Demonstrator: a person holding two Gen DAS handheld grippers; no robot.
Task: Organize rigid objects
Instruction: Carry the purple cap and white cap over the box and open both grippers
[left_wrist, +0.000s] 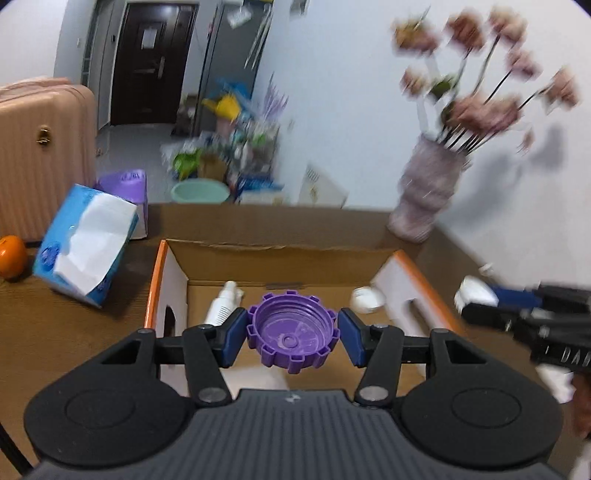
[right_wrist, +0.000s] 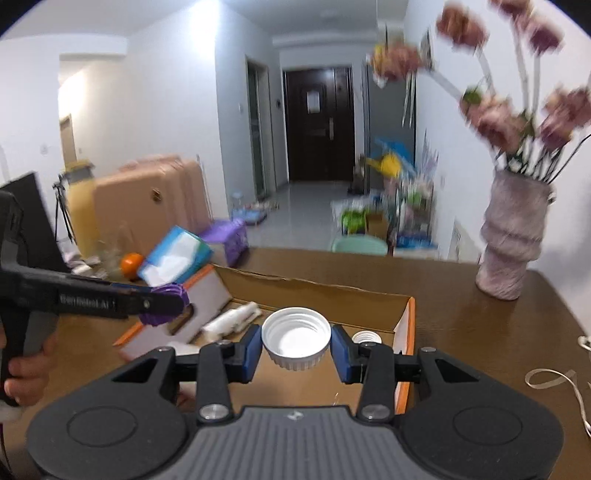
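My left gripper (left_wrist: 292, 329) is shut on a purple ribbed cap (left_wrist: 291, 332), hollow side up, above the open cardboard box (left_wrist: 280, 258). My right gripper (right_wrist: 295, 343) is shut on a white ribbed cap (right_wrist: 295, 341), also hollow side up, over the same box (right_wrist: 314, 291). Inside the box lie a white spray bottle (left_wrist: 225, 301) and a small white cap (left_wrist: 365, 299). In the right wrist view the left gripper (right_wrist: 162, 304) comes in from the left with the purple cap (right_wrist: 166, 302). The right gripper (left_wrist: 476, 299) shows at the right edge of the left wrist view.
A blue tissue pack (left_wrist: 85, 243), a purple pack (left_wrist: 125, 184) and an orange (left_wrist: 13, 254) sit left of the box on the brown table (left_wrist: 74, 332). A vase of pink flowers (right_wrist: 513, 236) stands at the far right. A white cord (right_wrist: 554, 380) lies at the right.
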